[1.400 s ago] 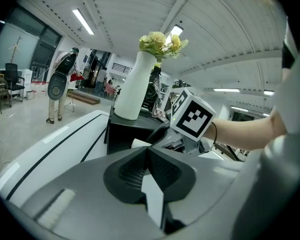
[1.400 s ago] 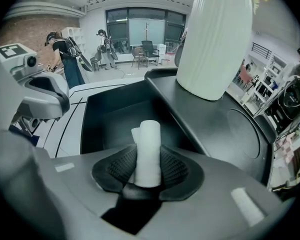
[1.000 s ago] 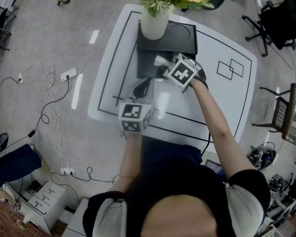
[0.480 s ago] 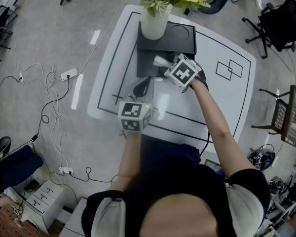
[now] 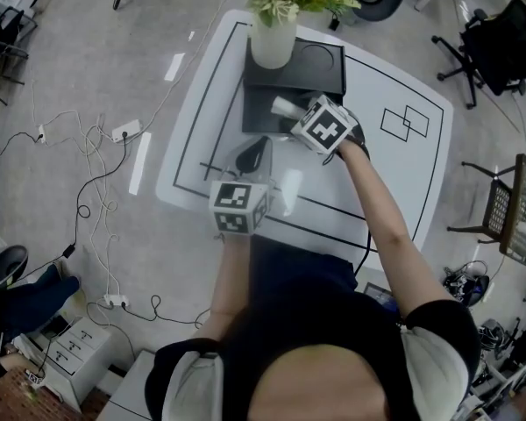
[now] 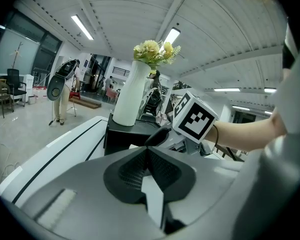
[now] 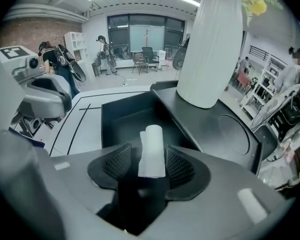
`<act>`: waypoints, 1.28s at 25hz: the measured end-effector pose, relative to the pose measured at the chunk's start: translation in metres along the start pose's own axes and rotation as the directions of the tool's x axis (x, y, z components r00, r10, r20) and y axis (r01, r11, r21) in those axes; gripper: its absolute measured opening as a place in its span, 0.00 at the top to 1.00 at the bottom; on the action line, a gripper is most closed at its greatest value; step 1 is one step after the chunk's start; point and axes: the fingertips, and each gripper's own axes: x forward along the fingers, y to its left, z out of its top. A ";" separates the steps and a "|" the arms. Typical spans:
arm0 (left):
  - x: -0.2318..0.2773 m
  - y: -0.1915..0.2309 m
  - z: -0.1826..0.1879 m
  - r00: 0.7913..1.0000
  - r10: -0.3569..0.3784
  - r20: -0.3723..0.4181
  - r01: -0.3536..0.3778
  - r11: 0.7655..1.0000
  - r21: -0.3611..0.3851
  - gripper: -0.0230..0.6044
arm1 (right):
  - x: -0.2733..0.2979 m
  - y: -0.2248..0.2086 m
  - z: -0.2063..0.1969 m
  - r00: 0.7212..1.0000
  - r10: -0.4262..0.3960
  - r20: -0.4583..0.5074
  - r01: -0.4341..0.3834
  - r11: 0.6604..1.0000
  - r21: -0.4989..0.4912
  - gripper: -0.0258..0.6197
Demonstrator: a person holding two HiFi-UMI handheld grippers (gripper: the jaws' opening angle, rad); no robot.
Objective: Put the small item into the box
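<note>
The small item (image 7: 152, 151) is a white rolled piece, seen in the head view as a white tip (image 5: 284, 107). It lies between the jaws of my right gripper (image 7: 149, 165), which stand open with a gap on the left side of the item. That gripper (image 5: 291, 112) hangs over the open black box (image 5: 261, 112), whose hollow (image 7: 125, 119) lies right under the item. My left gripper (image 5: 254, 153) is shut and empty, its pads meeting (image 6: 147, 154). It points at the box (image 6: 124, 136) from the near side.
A white vase (image 5: 273, 38) with yellow flowers stands on the black lid part (image 5: 323, 60) behind the box, close to my right gripper (image 6: 196, 120). The white table (image 5: 403, 174) has black outline markings. Cables and office chairs lie on the floor around it.
Neither gripper has visibly moved over the table; only the head view has shifted a little.
</note>
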 end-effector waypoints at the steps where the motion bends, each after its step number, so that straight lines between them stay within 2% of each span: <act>1: -0.002 0.000 0.000 1.000 0.004 0.004 -0.004 1.000 0.002 0.95 | -0.002 0.001 0.001 1.000 -0.001 0.005 0.001 1.000 -0.002 0.62; 20: -0.034 -0.037 0.010 0.999 0.025 0.044 -0.027 0.999 0.035 0.95 | -0.049 0.025 -0.011 0.998 -0.037 0.051 0.038 0.999 -0.020 0.63; 27: -0.048 -0.053 0.014 0.998 0.033 0.063 -0.037 0.997 0.067 0.95 | -0.079 0.035 -0.010 0.986 -0.084 0.143 0.085 0.996 -0.004 0.69; 32: -0.053 -0.063 0.023 0.996 0.021 0.086 -0.030 0.995 0.100 0.95 | -0.111 0.040 -0.004 0.965 -0.125 0.230 0.121 0.992 0.029 0.75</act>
